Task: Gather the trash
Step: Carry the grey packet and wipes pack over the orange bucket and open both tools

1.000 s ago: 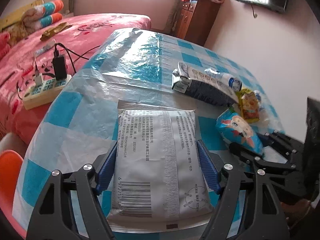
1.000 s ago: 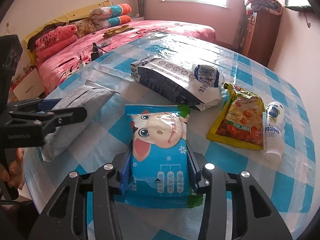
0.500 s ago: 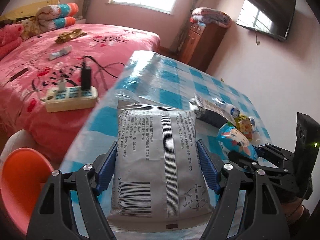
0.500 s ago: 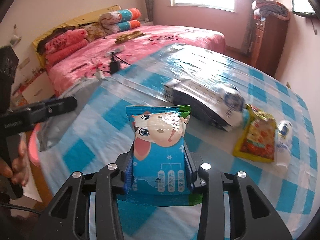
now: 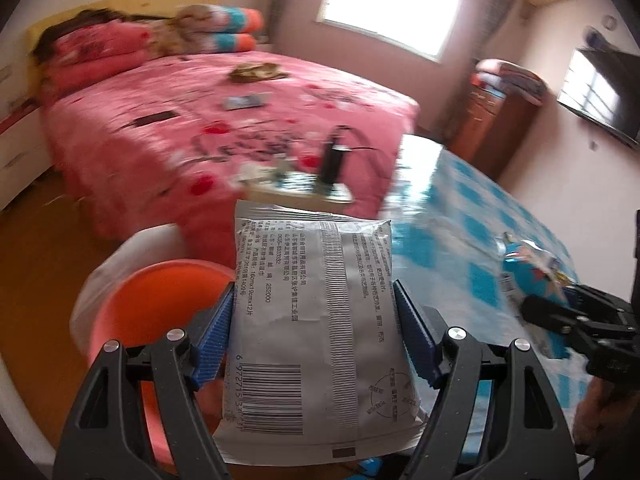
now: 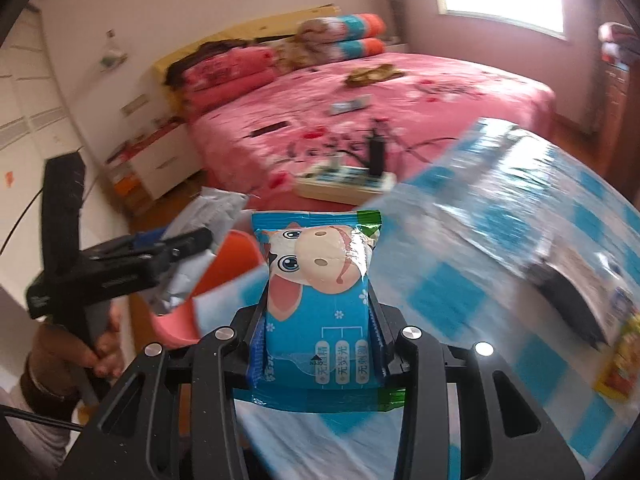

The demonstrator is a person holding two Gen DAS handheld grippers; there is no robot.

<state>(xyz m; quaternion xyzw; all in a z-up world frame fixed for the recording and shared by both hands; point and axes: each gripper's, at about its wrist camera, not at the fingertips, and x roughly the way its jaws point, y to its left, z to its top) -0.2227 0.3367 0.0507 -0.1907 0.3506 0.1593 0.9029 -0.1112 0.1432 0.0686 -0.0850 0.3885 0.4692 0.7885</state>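
My left gripper (image 5: 314,304) is shut on a grey printed packet (image 5: 304,360), held by its sides in the air. Behind its left edge stands an orange bin (image 5: 160,304) beside the table. My right gripper (image 6: 318,320) is shut on a blue packet with a cartoon cow (image 6: 316,264), lifted above the table's left edge. In the right wrist view the left gripper (image 6: 172,248) holds the grey packet (image 6: 200,248) over the orange bin (image 6: 236,256). In the left wrist view the blue packet (image 5: 528,276) shows at the right.
The table has a blue and white checked cloth (image 6: 480,240). A dark and white packet (image 6: 568,280) and a yellow packet (image 6: 620,368) lie on it at the right. A pink bed (image 5: 240,112) with a power strip (image 5: 304,188) lies beyond. A hand (image 6: 100,344) grips the left tool.
Both grippers have lifted their packets off the table and swung left. The orange bin has come into view under the grey packet, and the table has slid to the right.
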